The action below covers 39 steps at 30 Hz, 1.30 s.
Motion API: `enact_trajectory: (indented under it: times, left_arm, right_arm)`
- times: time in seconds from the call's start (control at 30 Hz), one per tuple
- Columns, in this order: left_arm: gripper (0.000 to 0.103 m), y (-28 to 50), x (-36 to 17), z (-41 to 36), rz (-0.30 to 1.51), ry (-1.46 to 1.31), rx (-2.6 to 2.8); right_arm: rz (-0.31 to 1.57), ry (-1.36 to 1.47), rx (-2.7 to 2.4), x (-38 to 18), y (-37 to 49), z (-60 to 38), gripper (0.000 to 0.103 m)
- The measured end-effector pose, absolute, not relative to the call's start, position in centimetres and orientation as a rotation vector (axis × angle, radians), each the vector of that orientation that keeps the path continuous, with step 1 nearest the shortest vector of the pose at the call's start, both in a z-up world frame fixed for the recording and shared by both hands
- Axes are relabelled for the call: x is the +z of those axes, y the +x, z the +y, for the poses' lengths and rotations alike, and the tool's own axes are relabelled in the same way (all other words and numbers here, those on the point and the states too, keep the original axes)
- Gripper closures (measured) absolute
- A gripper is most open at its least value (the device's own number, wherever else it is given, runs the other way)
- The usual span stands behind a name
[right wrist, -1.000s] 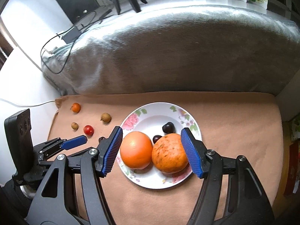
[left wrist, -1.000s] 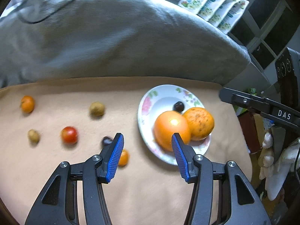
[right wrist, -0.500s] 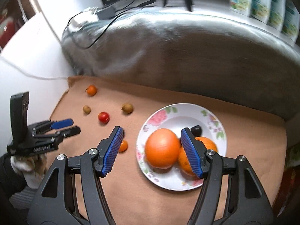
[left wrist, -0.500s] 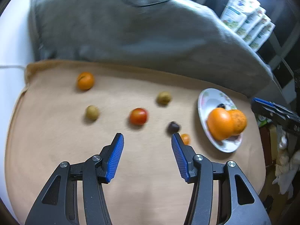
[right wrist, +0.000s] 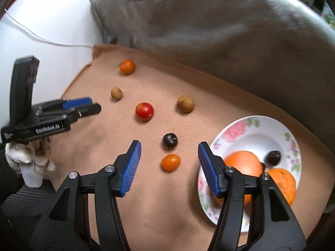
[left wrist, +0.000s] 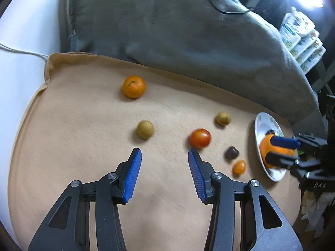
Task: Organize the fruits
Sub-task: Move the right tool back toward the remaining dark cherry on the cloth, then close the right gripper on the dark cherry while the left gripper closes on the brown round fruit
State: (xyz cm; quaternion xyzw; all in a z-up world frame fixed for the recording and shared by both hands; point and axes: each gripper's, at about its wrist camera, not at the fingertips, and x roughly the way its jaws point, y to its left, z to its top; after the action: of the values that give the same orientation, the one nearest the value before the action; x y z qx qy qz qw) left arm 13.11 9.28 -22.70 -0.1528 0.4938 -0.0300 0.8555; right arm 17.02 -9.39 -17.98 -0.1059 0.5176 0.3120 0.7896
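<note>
Left wrist: tan cloth (fruit-strewn) against grey cushion.

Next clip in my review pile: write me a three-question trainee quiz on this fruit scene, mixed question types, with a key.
1. True or false: the left gripper is shut on the cherry tomato.
2. How many small fruits lie loose on the tan cloth, off the floral plate?
3. The right gripper points nearest at: A) the tangerine; B) the kumquat; C) the far longan.

Key: 1 false; 2 six; 3 B.
</note>
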Motion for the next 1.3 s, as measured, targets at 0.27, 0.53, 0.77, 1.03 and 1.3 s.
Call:
enact_trajectory:
  times: [0.27,0.53,0.77,1.03,1.3]
  left_arm:
    - [0.066,15.3,-24.6,10.5,1.064,-0.35,-0.064]
    - [0.068,15.7,-25.1,10.8,1.072,-0.363,-0.074]
    - [0.071,16.5,-25.9,11.1,1.091,-0.38,-0.069]
    - [0.074,17.5,-26.7,10.9,1.111,-0.376,-0.062]
    - [0.08,18.1,-27.2,10.4,1.125,-0.361,-0.052]
  right_arm:
    - [1.182,-0.276,0.695,-20.3,18.2,-7.2,0.06]
    - [1.225,-0.336,0.678,-22.0,18.9,-5.9,0.061]
    - [1.241,-0.371,0.666,-22.9,19.6,-5.0,0.063]
    - [1.247,-0.402,0.668,-23.6,19.8,-4.3,0.064]
    - [1.267,-0.41,0.669,-23.9,20.1,-4.6,0.074]
